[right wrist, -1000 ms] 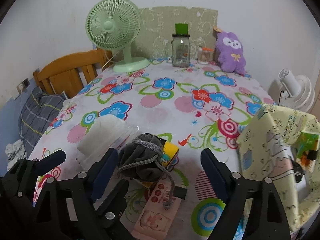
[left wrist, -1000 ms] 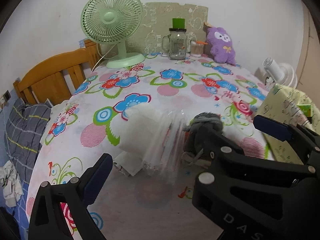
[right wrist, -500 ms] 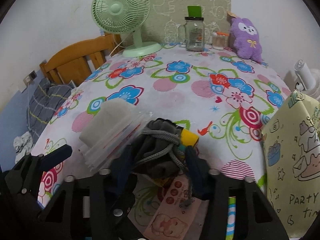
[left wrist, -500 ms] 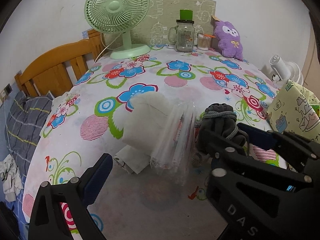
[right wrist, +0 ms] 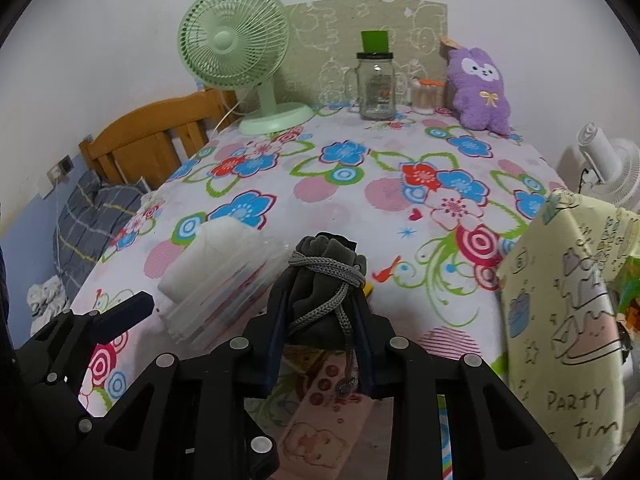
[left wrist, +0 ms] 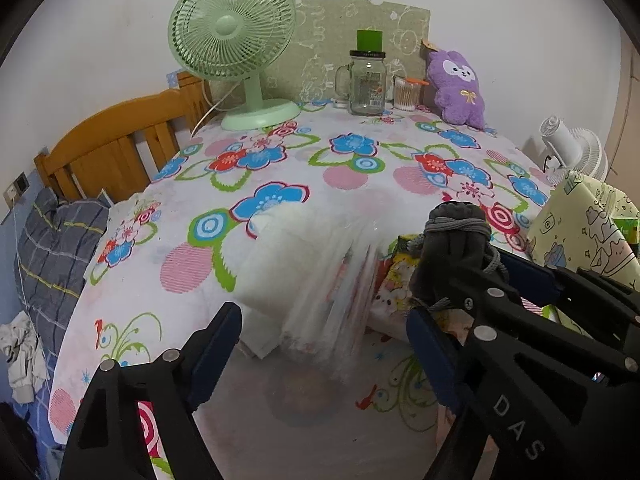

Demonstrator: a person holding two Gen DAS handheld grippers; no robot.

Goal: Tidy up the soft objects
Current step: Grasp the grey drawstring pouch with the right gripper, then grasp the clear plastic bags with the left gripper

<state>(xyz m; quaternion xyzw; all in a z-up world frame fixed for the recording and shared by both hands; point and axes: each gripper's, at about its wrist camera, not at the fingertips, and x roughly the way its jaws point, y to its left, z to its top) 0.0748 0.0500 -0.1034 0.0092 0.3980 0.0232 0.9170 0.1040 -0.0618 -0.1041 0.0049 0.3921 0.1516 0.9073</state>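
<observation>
My right gripper (right wrist: 320, 320) is shut on a dark grey drawstring pouch (right wrist: 320, 280) and holds it above the table's near edge; the pouch also shows in the left wrist view (left wrist: 452, 248). My left gripper (left wrist: 320, 348) is open and empty, just in front of a white soft pack in clear plastic (left wrist: 308, 264), which lies on the flowered tablecloth (left wrist: 360, 160). That pack shows left of the pouch in the right wrist view (right wrist: 216, 276). A purple plush toy (right wrist: 480, 88) sits at the table's far right.
A green desk fan (right wrist: 236, 52), a glass jar with a green lid (right wrist: 374, 84) and a small jar of swabs (right wrist: 426, 96) stand at the back. A yellow party gift bag (right wrist: 568, 320) stands at the right edge. Printed packets (right wrist: 320, 420) lie under the pouch. A wooden chair (right wrist: 152, 140) is left.
My right gripper closed on the grey pouch and lifted it off the packets. My left gripper stayed open and shifted a little toward the white pack.
</observation>
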